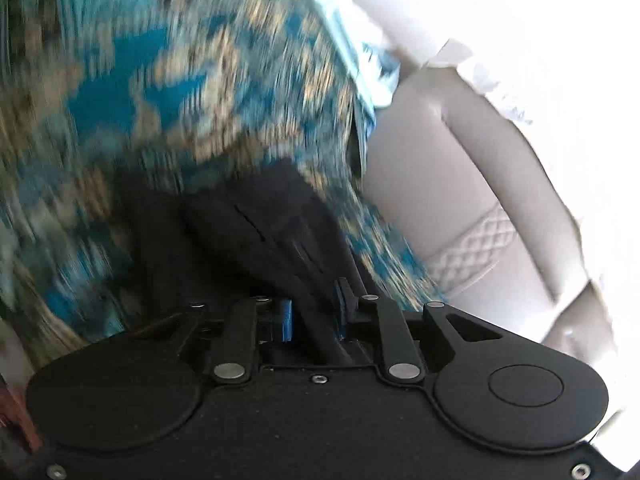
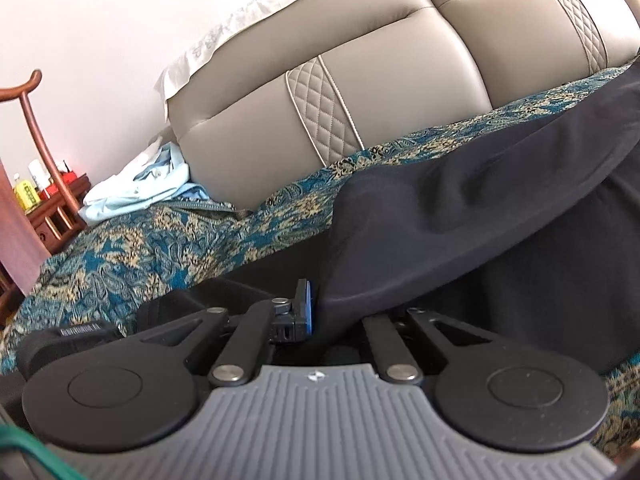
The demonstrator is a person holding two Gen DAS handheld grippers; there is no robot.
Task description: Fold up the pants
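Both tools are low over a bed, and each one has black cloth between its blue pads. On the right tool (image 2: 316, 312) the two sides are pressed almost together on a fold of the pants (image 2: 460, 216). Only the left blue pad (image 2: 307, 304) shows there, because the cloth covers the other side. From this grip the dark fabric rises in a wide sheet to the upper right of the right wrist view, and more of it lies flat under the tool.

The left tool (image 1: 314, 316) is narrow but not fully closed. A strip of the pants (image 1: 256, 216) runs between its pads and goes forward onto the bed. That view is blurred, so I cannot tell if the pads really press on the cloth.

The pants lie on a bedspread (image 2: 152, 248) with a pattern in teal and beige. Behind it stands a padded headboard (image 2: 380, 92) in grey-beige leather, with quilted strips running down it. A white cloth (image 2: 224, 36) hangs over the top edge of the headboard. A light blue garment (image 2: 152, 184) lies crumpled on the bedspread, at the foot of the headboard near its left end. Further left there is a wooden stand (image 2: 52, 200) with some small bottles (image 2: 26, 194) on it.
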